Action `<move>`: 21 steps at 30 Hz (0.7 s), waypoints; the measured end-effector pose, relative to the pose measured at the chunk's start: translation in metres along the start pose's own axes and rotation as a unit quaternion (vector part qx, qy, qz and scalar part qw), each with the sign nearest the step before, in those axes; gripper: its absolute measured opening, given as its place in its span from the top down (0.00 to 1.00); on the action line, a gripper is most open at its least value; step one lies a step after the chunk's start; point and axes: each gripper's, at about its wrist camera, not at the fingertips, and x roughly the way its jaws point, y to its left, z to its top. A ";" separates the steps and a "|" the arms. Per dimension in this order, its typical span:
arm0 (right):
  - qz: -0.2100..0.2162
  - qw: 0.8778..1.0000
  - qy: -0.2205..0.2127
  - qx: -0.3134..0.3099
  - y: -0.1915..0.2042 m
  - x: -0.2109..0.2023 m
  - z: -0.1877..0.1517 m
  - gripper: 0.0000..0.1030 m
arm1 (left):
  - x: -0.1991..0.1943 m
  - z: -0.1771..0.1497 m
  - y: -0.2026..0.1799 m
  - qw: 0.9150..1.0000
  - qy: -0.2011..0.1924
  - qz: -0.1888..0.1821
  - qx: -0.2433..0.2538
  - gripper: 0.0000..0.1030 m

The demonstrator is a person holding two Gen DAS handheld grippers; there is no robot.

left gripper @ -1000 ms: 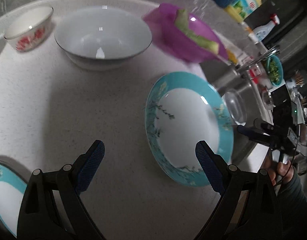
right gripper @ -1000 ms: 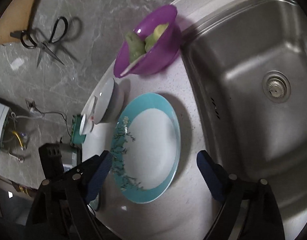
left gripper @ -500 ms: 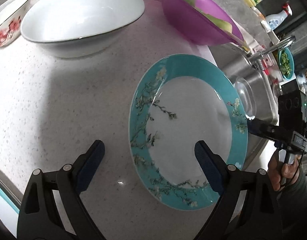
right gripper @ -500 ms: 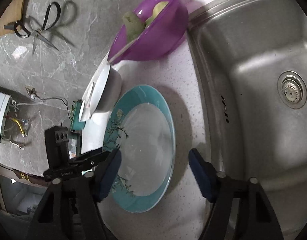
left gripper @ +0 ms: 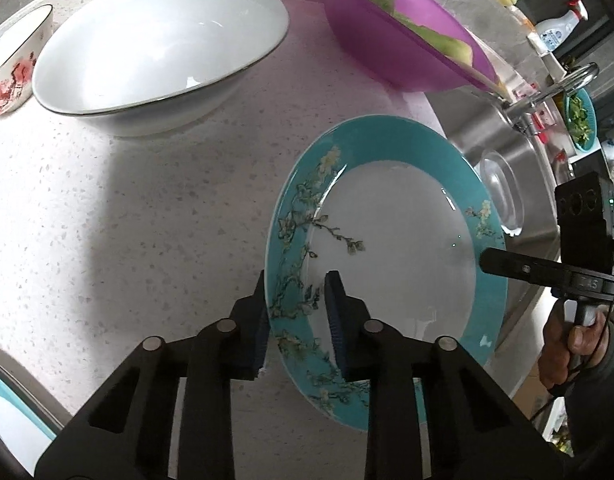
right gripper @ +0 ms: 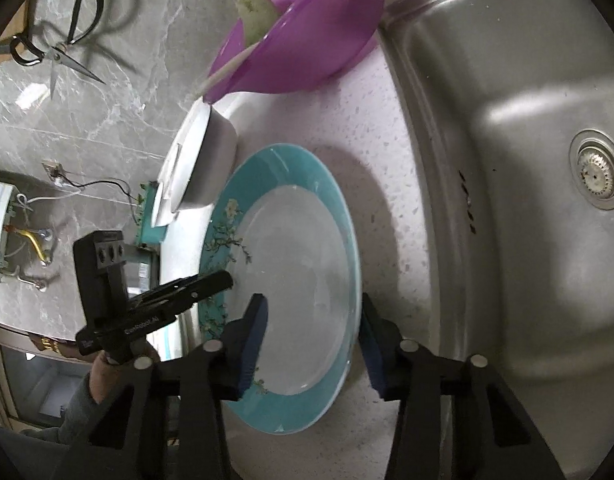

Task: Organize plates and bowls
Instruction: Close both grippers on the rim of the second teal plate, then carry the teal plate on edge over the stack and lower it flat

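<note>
Left wrist view: the left gripper (left gripper: 297, 320) has its two blue pads closed on the rim of the teal plate (left gripper: 407, 236), one pad under the flowered edge, one on the white well. The plate's near edge is cut off behind the gripper's black frame, and its right rim is partly covered by the right gripper (left gripper: 523, 270), seen side-on. Whether the plate is lifted or still lies on the speckled counter (left gripper: 147, 220) is hard to tell.

Right wrist view: the right gripper (right gripper: 313, 334) straddles the opposite rim of the same plate (right gripper: 299, 272); its pads stand either side of the rim with a visible gap at the inner one, so I cannot tell if it grips.

Counted: two teal plates, the second (left gripper: 11, 420) only a sliver at lower left; one large white bowl (left gripper: 159, 48) at upper left; one small flower-patterned bowl (left gripper: 15, 64) cropped at the left edge; one purple bowl (left gripper: 403, 40) holding green pieces at top. The sink (right gripper: 507, 160) fills the right.

The held plate is round, drawn out upper-left to lower-right by the lens.
</note>
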 end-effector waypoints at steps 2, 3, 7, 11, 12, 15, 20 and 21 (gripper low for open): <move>-0.013 1.000 0.002 0.020 -0.008 0.000 0.000 0.92 | 0.000 0.000 0.003 1.000 0.000 0.003 -0.005 0.85; -0.010 1.000 0.003 0.026 -0.011 0.000 0.000 0.94 | 0.000 0.000 0.003 1.000 0.000 0.002 -0.006 0.85; -0.032 0.999 0.004 0.019 -0.005 0.000 0.002 0.93 | 0.001 0.000 0.001 1.000 0.000 0.010 -0.004 0.85; -0.037 0.999 0.002 0.028 -0.005 -0.001 0.003 0.93 | -0.001 -0.006 0.002 1.000 0.000 0.009 -0.008 0.85; -0.039 0.999 0.002 0.029 -0.005 -0.001 0.002 0.93 | -0.002 -0.007 0.003 1.000 0.000 0.007 -0.011 0.85; -0.040 0.999 0.005 0.037 -0.003 0.001 0.003 0.93 | -0.005 -0.009 0.007 1.000 -0.003 0.001 -0.018 0.85; -0.037 0.999 0.007 0.037 0.008 -0.001 0.000 0.91 | -0.020 -0.014 0.011 1.000 -0.011 -0.006 -0.028 0.85; -0.036 0.999 0.006 0.036 0.011 -0.002 -0.001 0.90 | -0.026 -0.015 0.012 0.999 -0.014 -0.006 -0.028 0.85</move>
